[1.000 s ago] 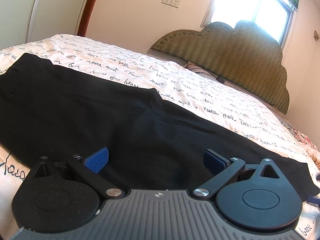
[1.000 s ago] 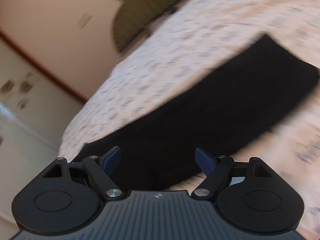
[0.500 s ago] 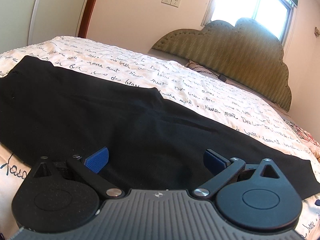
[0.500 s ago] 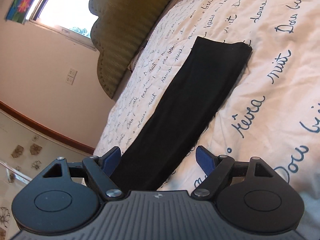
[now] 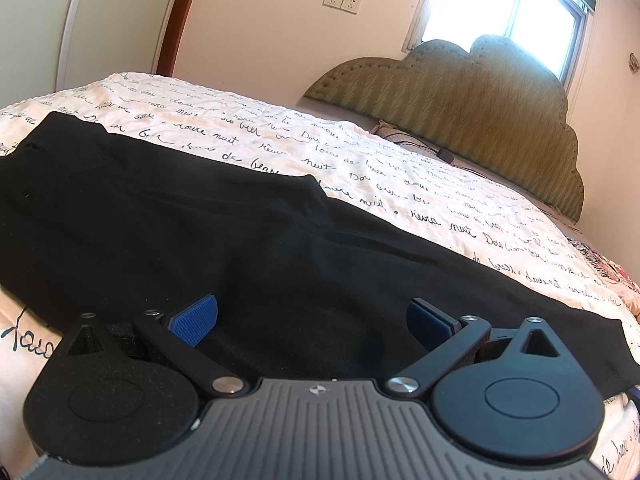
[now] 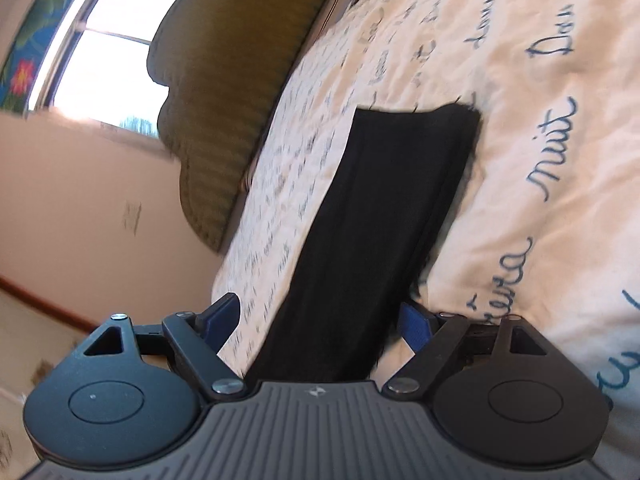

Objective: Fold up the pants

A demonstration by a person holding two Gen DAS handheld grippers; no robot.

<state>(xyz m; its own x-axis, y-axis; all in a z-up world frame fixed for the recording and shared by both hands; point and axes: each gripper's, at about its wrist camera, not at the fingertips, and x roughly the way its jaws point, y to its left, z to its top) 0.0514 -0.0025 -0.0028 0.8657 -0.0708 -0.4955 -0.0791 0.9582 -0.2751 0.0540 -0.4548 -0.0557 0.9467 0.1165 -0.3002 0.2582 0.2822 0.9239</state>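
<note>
On script-printed bedspread point(image 5: 400, 168), matte black pants point(image 5: 200, 240) lie flat.

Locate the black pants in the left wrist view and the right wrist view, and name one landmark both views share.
Left wrist: the black pants spread across the picture's middle, from the left edge to the lower right, on the bedspread.
Right wrist: the black pants run as a narrow strip from bottom centre up to a squared end right of centre.
Shared landmark: the olive headboard under the window.
</note>
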